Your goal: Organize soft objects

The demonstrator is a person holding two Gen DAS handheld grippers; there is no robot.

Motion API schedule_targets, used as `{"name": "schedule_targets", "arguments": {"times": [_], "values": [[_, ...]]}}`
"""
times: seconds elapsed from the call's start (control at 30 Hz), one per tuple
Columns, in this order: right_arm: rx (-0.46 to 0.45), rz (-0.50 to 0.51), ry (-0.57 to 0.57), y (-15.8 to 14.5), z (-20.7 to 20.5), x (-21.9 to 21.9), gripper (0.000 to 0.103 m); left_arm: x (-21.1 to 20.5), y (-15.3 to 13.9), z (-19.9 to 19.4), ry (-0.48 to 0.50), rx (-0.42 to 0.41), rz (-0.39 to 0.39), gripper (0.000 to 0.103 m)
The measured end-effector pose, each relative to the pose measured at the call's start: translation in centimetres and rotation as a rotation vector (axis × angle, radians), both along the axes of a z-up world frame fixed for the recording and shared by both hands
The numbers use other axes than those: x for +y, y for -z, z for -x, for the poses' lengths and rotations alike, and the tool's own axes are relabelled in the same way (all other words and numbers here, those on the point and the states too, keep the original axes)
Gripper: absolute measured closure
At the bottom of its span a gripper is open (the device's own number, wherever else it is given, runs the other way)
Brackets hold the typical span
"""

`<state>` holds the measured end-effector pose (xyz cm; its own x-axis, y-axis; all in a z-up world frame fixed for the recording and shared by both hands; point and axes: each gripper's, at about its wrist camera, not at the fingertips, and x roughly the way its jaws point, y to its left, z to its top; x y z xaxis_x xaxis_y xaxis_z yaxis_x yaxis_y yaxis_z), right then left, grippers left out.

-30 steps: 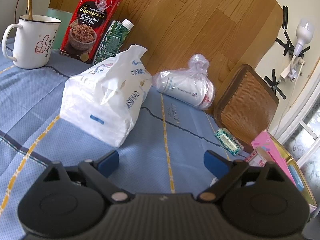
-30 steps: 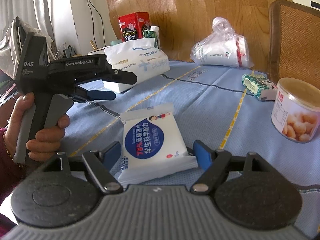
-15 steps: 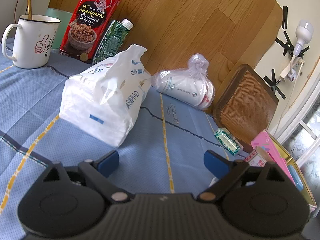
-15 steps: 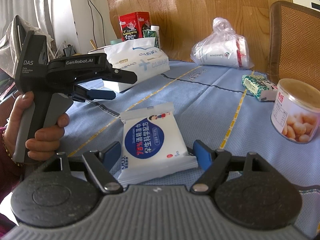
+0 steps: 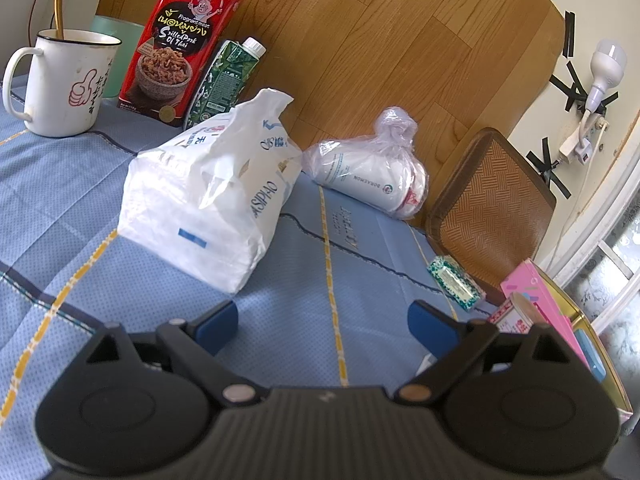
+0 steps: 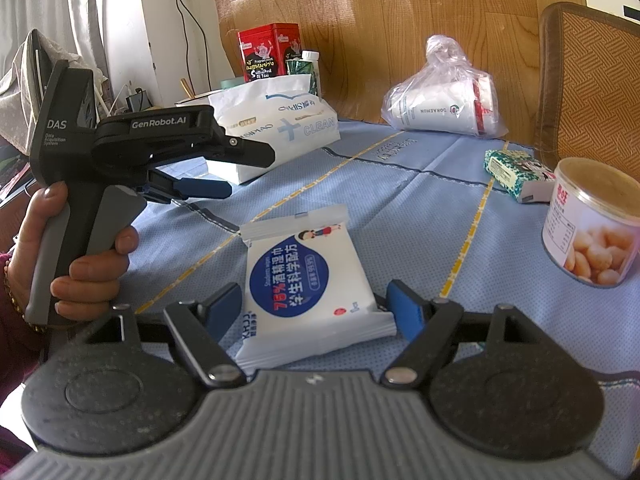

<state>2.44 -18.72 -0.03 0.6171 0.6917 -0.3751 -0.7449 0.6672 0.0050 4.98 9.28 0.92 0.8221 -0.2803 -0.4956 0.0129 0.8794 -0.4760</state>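
- The wet-wipe pack point(image 6: 310, 280) is lying flat on the blue tablecloth point(image 6: 420, 216), its near end sitting between the blue pads of the right gripper point(image 6: 316, 308).
- The right gripper is being held spread around the pack; the right pad point(image 6: 404, 310) looks to be touching the pack's edge, the left pad point(image 6: 224, 306) just beside it. No squeeze or lift is showing, so the pack is judged not yet gripped.
- Step in hand, as judged: the pack is being framed for a pinch across its width.
- To do it well: the pads are best being closed evenly on the padded body rather than the thin crimped seam, since a soft pack will buckle if caught at one corner; closing is best being eased, as the film looks slippery.
- The snack tub point(image 6: 592, 228) is standing to the right, well apart; a lift toward the left is judged the clearer path.
- The left gripper point(image 5: 324, 322) is being held spread wide above bare cloth, nothing between its pads, pointing slightly downward at the large tissue bag point(image 5: 212, 192).
- In the right wrist view the left gripper is being gripped by a hand point(image 6: 76, 256) on its handle, hovering over the cloth to the left of the pack.
- The knotted plastic bag point(image 5: 372, 176) is lying further back by the wooden board.
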Motion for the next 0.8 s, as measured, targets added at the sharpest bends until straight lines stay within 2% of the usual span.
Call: {"name": "schedule_targets", "arguments": {"times": [0.8], "values": [[-0.007, 0.012, -0.001, 0.03, 0.10, 0.14, 0.020, 0.01, 0.00, -0.01, 0.002, 0.000, 0.002, 0.008]]}}
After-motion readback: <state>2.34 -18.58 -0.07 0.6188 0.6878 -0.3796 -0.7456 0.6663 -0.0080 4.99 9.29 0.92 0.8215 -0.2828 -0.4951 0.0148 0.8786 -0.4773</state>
